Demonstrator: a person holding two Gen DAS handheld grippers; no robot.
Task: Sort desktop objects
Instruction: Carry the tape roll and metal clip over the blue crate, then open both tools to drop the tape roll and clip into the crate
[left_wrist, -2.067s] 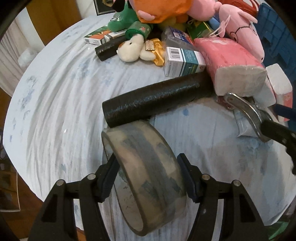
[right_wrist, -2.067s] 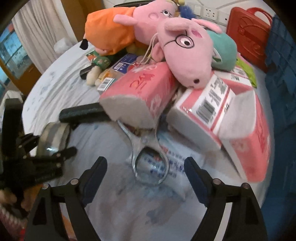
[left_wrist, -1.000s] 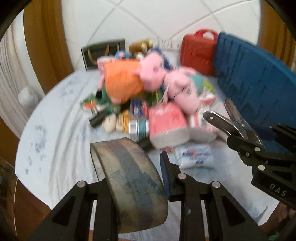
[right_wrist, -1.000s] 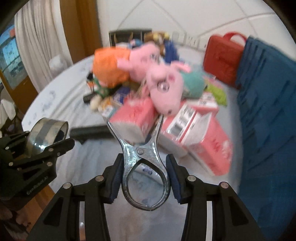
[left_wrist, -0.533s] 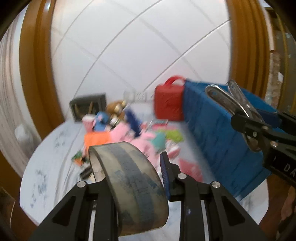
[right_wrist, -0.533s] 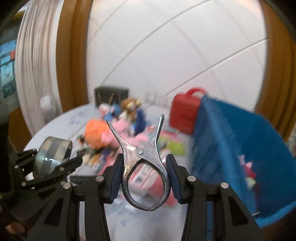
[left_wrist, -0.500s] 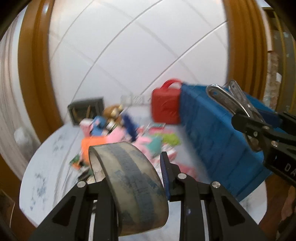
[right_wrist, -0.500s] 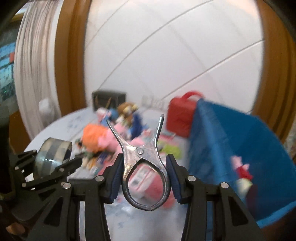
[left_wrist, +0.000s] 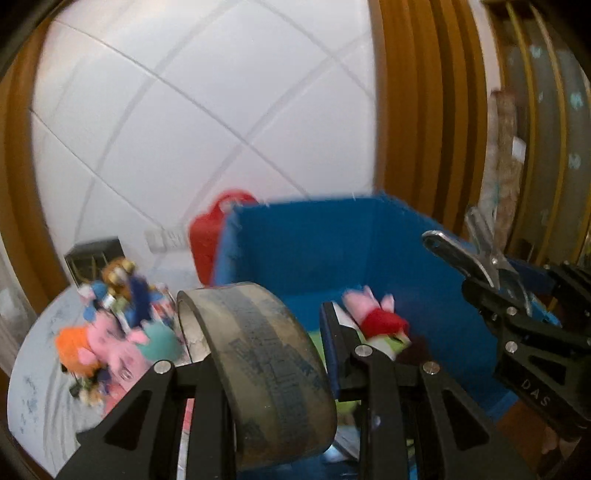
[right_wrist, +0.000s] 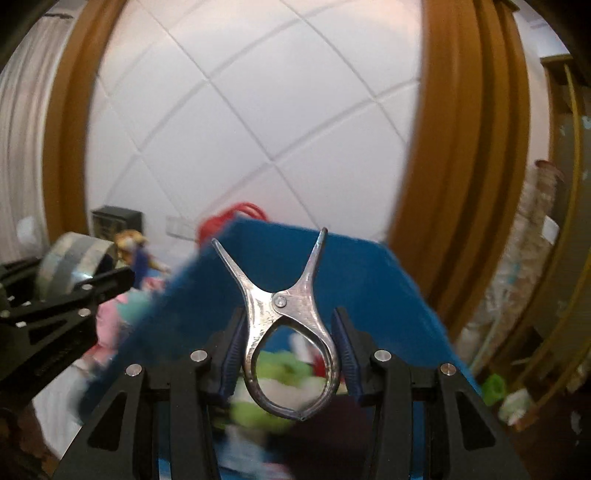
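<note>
My left gripper (left_wrist: 264, 354) is shut on a grey roll of tape (left_wrist: 258, 365), held upright across the jaws and up in the air. The same roll of tape (right_wrist: 70, 267) shows at the left of the right wrist view. My right gripper (right_wrist: 291, 354) is shut on a metal spring clamp (right_wrist: 288, 317), its two prongs pointing up. That clamp (left_wrist: 469, 258) also appears at the right edge of the left wrist view. Both grippers hover at the near side of a large blue bin (left_wrist: 332, 251), which holds a small pink plush in red (left_wrist: 376, 317) and green items.
A red case (left_wrist: 210, 236) stands behind the blue bin (right_wrist: 369, 280). On the round table (left_wrist: 33, 380) at the left lies a heap of plush toys (left_wrist: 110, 343) and boxes. A white tiled wall and brown wooden frames stand behind.
Both grippers have risen off the table and swung right toward the blue bin, carrying the tape roll and the clamp. The toy heap has dropped to the lower left; the bin's inside now shows.
</note>
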